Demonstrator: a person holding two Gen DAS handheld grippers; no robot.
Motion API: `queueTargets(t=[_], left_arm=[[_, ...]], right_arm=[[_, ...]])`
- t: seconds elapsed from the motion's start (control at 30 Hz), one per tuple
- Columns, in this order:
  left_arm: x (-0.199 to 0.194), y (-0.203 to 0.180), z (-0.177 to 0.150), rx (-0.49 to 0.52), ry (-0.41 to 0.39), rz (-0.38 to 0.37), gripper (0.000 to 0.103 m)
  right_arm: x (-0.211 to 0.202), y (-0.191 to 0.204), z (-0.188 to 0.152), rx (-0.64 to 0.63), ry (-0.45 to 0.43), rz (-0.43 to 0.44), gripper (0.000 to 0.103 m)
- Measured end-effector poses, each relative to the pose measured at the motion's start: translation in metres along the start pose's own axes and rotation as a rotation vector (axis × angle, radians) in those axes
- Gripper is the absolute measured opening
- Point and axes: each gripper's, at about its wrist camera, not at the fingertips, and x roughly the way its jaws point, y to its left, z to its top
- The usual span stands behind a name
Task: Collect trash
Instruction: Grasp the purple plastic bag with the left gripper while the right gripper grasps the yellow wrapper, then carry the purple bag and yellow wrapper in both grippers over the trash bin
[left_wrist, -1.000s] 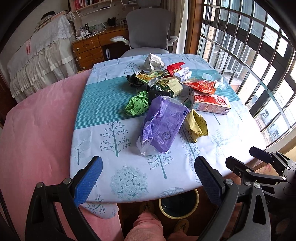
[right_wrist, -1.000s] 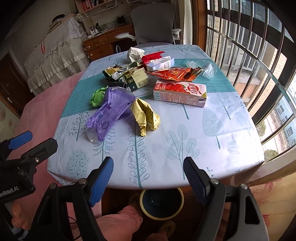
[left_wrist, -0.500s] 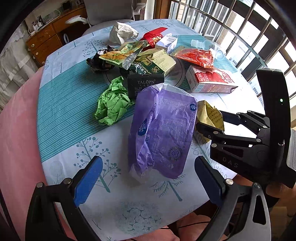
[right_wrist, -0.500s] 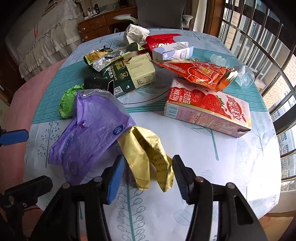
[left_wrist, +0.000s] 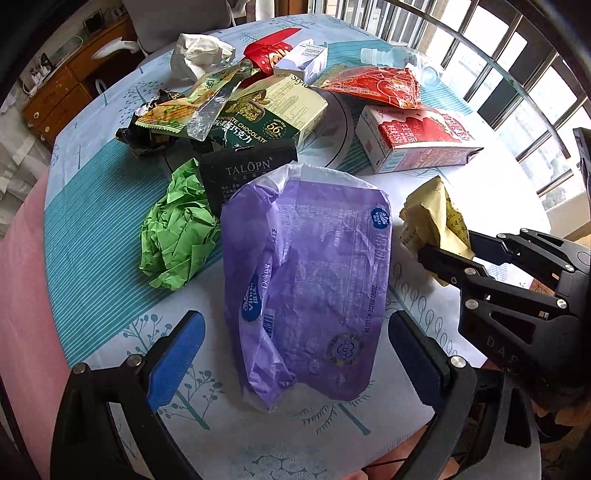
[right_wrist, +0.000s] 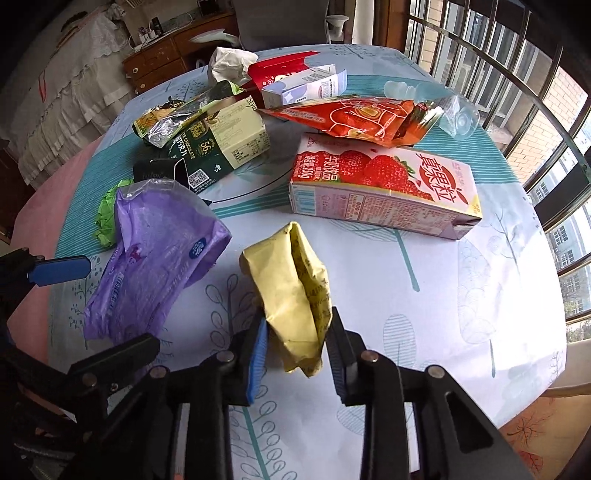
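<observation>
A crumpled yellow wrapper (right_wrist: 291, 291) lies near the front of the round table (right_wrist: 461, 332). My right gripper (right_wrist: 295, 347) has it between its pads; the jaws are closing and both pads touch its lower end. From the left wrist view the same gripper (left_wrist: 447, 245) pinches the yellow wrapper (left_wrist: 432, 218) at the right. A large purple plastic bag (left_wrist: 310, 280) lies flat in front of me. My left gripper (left_wrist: 295, 325) hangs open over its near end, one blue pad on each side, apart from the plastic.
Behind lie a green paper ball (left_wrist: 177, 236), a black box (left_wrist: 247, 173), a chocolate box (left_wrist: 273, 114), a strawberry milk carton (right_wrist: 384, 184), an orange snack bag (right_wrist: 354, 118), a clear bottle (right_wrist: 436, 99) and white paper (left_wrist: 199, 55). A pink cover (left_wrist: 22, 295) borders the tablecloth at left.
Both grippers came down and in toward the table. The right jaws narrowed from wide open onto the yellow wrapper. The left gripper stayed open and now straddles the purple bag.
</observation>
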Motion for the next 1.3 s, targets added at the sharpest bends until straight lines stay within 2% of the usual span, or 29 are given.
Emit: queueTargets(t=[0.1, 0.23, 0.37, 0.43, 0.47, 0.53, 0.57, 0.6, 0.63, 0.73, 1.0, 1.3], left_arm=[[0.002, -0.001, 0.004, 0.010, -0.016, 0.013, 0.096], [0.008, -0.005, 0.007, 0.033, -0.016, 0.009, 0.079], [0.017, -0.002, 0.007, 0.025, -0.001, 0.004, 0.072], [0.022, 0.002, 0.007, 0.018, 0.011, -0.008, 0.058], [0.023, 0.003, 0.007, 0.015, 0.014, -0.009, 0.055], [0.025, 0.006, 0.007, 0.012, 0.019, -0.017, 0.035], [0.025, 0.007, 0.007, 0.007, 0.017, -0.018, 0.034], [0.023, 0.008, 0.006, 0.001, 0.011, -0.020, 0.028], [0.022, 0.009, 0.006, -0.007, 0.006, -0.024, 0.018], [0.013, 0.014, 0.002, -0.041, -0.011, -0.021, 0.011], [-0.053, 0.000, -0.019, -0.103, -0.146, 0.044, 0.009], [-0.123, -0.057, -0.063, -0.268, -0.280, 0.134, 0.009]], right_arm=[[-0.006, -0.001, 0.000, 0.008, -0.015, 0.011, 0.030], [-0.015, 0.003, 0.003, 0.010, -0.038, 0.028, 0.030], [-0.020, 0.006, 0.002, 0.012, -0.042, 0.037, 0.029], [-0.021, 0.006, 0.001, 0.014, -0.038, 0.038, 0.029], [-0.020, 0.007, 0.000, 0.013, -0.034, 0.038, 0.029], [-0.021, 0.007, -0.002, 0.014, -0.022, 0.040, 0.028], [-0.020, 0.006, -0.001, 0.014, -0.018, 0.043, 0.028], [-0.021, 0.006, -0.002, 0.014, -0.016, 0.045, 0.028], [-0.023, 0.007, -0.002, 0.013, -0.014, 0.050, 0.028], [-0.030, 0.008, -0.003, -0.003, -0.018, 0.066, 0.028], [-0.068, 0.008, -0.006, -0.100, -0.081, 0.133, 0.028], [-0.128, -0.017, -0.029, -0.240, -0.175, 0.253, 0.028]])
